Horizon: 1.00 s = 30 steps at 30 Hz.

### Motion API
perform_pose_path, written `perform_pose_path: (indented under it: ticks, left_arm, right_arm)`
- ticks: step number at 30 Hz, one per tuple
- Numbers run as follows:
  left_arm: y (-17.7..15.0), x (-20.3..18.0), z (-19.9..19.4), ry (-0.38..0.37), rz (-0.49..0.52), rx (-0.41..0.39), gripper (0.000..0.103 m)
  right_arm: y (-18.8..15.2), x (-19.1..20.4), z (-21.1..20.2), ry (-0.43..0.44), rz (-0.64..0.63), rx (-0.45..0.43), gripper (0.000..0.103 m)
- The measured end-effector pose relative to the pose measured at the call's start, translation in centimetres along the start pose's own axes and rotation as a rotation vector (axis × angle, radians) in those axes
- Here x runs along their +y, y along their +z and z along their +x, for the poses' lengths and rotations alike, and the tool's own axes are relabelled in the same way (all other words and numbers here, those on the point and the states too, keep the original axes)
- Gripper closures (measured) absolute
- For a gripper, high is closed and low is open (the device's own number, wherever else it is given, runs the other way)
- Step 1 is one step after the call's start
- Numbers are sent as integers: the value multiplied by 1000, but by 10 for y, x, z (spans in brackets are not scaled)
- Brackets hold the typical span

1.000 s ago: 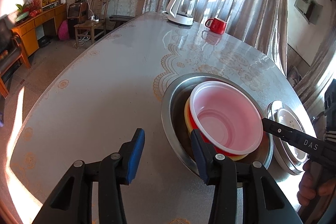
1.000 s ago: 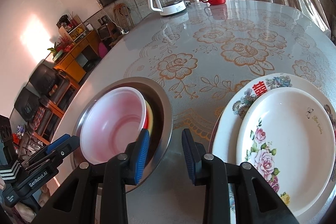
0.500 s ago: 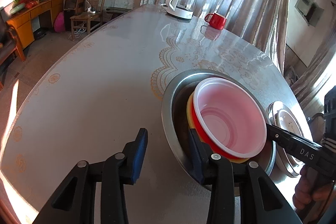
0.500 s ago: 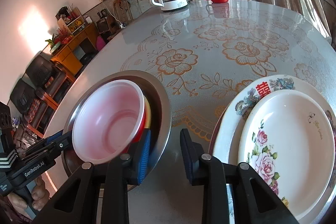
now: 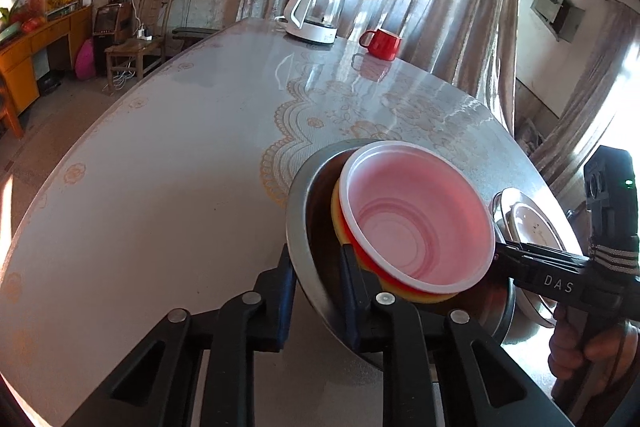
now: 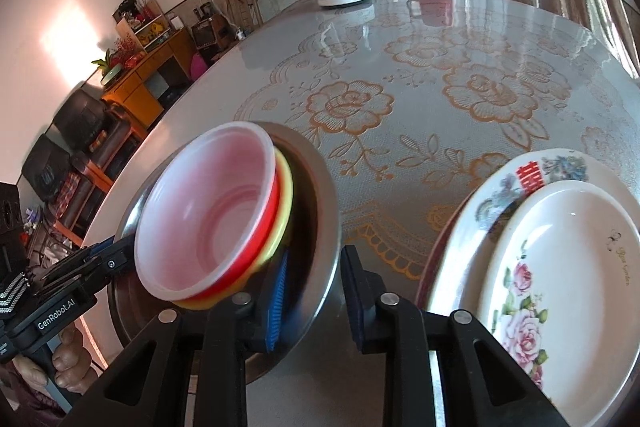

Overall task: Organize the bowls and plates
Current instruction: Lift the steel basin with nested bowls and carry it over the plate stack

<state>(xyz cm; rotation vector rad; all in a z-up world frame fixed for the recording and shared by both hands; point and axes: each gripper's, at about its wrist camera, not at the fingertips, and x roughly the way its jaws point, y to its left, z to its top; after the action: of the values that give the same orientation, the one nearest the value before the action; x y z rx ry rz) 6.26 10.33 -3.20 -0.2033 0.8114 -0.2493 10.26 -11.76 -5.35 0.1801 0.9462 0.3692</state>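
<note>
I note the steel basin (image 5: 298, 223) sits at the near side of the table (image 5: 160, 167), nested with a yellow bowl (image 6: 285, 187), a red bowl (image 6: 269, 215) and a translucent pink bowl (image 5: 416, 219) on top; the inner stack leans toward the right gripper's side, which I judge follows from nesting by size. The stacked plates (image 6: 560, 267), small floral on large, lie just beside the basin, apart from it. My left gripper (image 5: 316, 291) straddles the basin's near rim, one finger outside, one inside; the jaws stand narrowly open around the wall, and I cannot tell whether they touch it. My right gripper (image 6: 312, 295) straddles the opposite rim likewise, not clamped. Both come in low and roughly level, evidently for a two-sided lift.
</note>
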Motion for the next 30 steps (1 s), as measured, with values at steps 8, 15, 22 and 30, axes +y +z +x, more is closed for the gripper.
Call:
perform_pose_path:
  ticks: [8, 15, 22, 30]
  left_arm:
    - [-2, -4, -3, 7, 14, 9, 82]
    - [-8, -5, -9, -9, 17, 0, 81]
    - [-13, -11, -19, -20, 27, -24, 78]
    - [-15, -18, -27, -18, 39, -40, 77]
  right_arm:
    - [-3, 8, 0, 9, -20, 2, 83]
    - [-5, 6, -1, 12, -10, 2, 83]
    - [-7, 4, -2, 25, -6, 0, 82]
    - [-12, 4, -7, 26, -17, -10, 81]
